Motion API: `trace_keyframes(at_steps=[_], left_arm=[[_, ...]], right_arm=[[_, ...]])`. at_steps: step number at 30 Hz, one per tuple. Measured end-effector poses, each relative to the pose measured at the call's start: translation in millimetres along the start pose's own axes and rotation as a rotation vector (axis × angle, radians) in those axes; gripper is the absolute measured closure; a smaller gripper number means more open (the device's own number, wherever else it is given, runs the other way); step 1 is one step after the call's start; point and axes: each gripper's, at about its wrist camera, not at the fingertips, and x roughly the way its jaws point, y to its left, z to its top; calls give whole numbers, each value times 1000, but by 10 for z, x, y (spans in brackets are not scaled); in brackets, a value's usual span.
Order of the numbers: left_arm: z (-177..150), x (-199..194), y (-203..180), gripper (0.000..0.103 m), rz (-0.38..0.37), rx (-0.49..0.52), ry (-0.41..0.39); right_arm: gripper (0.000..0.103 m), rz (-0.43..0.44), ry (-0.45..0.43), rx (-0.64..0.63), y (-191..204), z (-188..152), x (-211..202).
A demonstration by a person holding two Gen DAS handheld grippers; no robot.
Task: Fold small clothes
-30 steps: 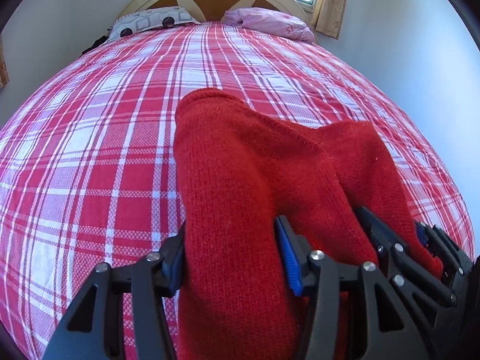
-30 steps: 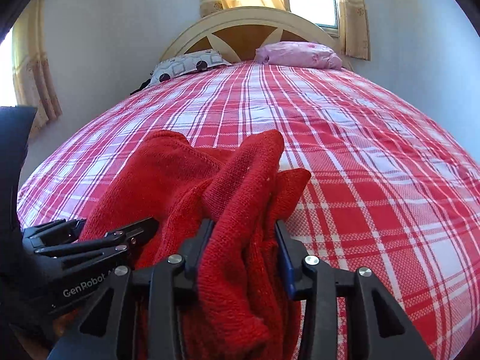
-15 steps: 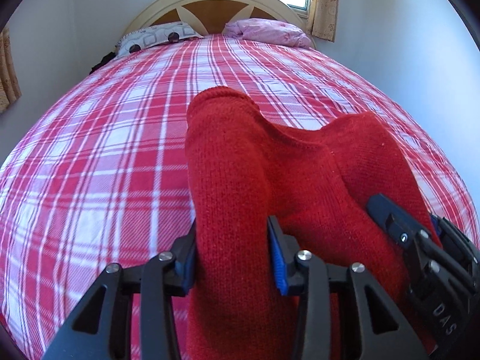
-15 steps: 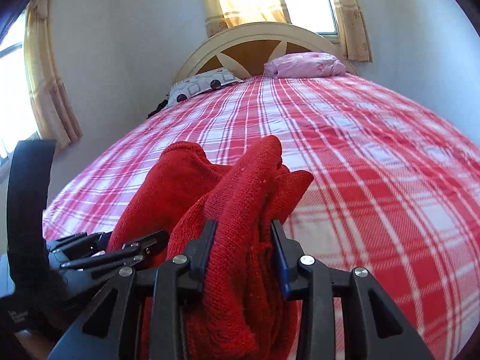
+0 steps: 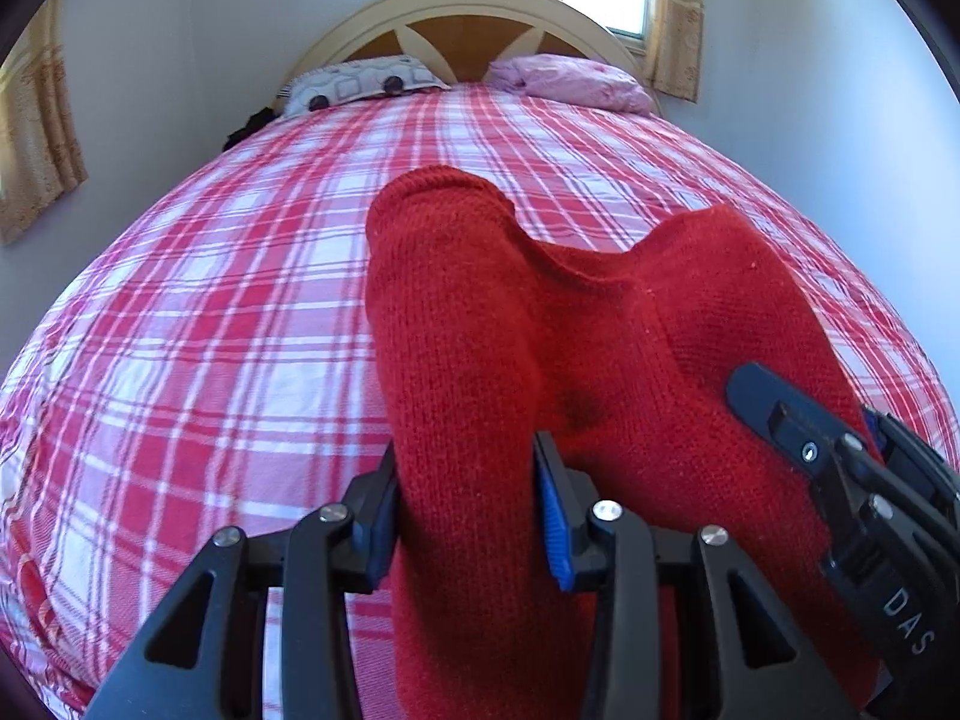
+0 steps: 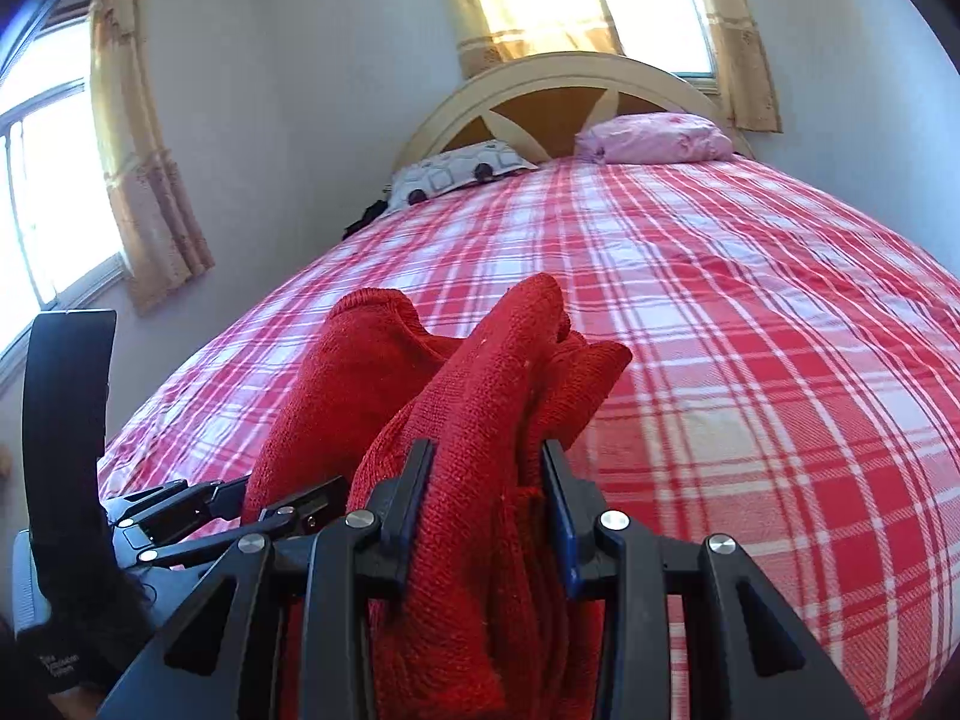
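Observation:
A red knitted garment (image 5: 600, 324) is held up over the near end of the bed by both grippers. My left gripper (image 5: 465, 480) is shut on its left edge, with the cloth bunched between the fingers. My right gripper (image 6: 486, 474) is shut on a thick bunch of the same garment (image 6: 480, 396). The right gripper shows at the lower right of the left wrist view (image 5: 840, 468); the left gripper shows at the lower left of the right wrist view (image 6: 240, 498). The garment's lower part hangs out of sight below both cameras.
The bed has a red and white plaid sheet (image 5: 210, 312) (image 6: 750, 330). A patterned pillow (image 5: 360, 81) and a pink pillow (image 5: 570, 81) lie by the cream headboard (image 5: 480, 6). Walls stand close on the left and right, with curtained windows (image 6: 36, 180).
Both grippers have risen with the garment, so more wall, window and headboard show. The garment hangs higher over the sheet. Both grips stay shut.

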Motion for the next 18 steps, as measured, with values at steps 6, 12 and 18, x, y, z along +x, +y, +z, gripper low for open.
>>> trace_keyframes(at_steps=[6, 12, 18], left_arm=[[4, -87, 356, 62, 43, -64, -23], [48, -143, 697, 62, 103, -113, -54], [154, -130, 1110, 62, 166, -183, -77]], right_arm=[[67, 53, 7, -52, 336, 73, 116], [67, 112, -2, -117, 753, 210, 324], [68, 174, 3, -162, 1139, 364, 608]])
